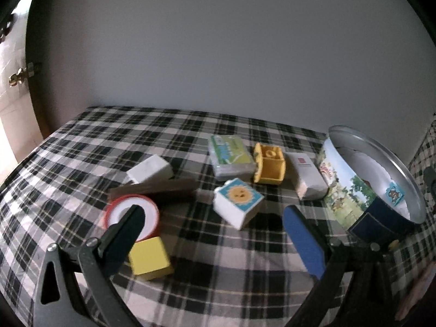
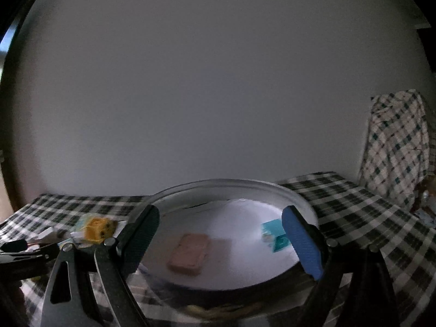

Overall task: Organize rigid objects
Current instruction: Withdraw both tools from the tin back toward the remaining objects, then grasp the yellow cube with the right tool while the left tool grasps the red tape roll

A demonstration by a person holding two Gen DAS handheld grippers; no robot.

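In the left wrist view my left gripper (image 1: 214, 212) is open and hangs low over the checked cloth. Just beyond its tips lies a white block with a sun picture (image 1: 238, 199). A red and white ring (image 1: 130, 212) and a yellow cube (image 1: 151, 256) sit by the black finger (image 1: 128, 226). Farther back are a white block (image 1: 150, 169), a brown plank (image 1: 155, 188), a green packet (image 1: 231, 155), a hollow yellow block (image 1: 269, 167) and a white packet (image 1: 308, 177). My right gripper (image 2: 220, 212) is open over the round tin (image 2: 305, 204), which holds a pink slab (image 2: 189, 253) and a teal block (image 2: 275, 234).
The picture-printed tin (image 1: 340, 190) stands at the right of the table with a small bear block (image 1: 393, 194) inside. A plain grey wall runs behind the table. A checked cloth (image 2: 395, 147) hangs at the far right. A door with a brass knob (image 1: 19, 77) is on the left.
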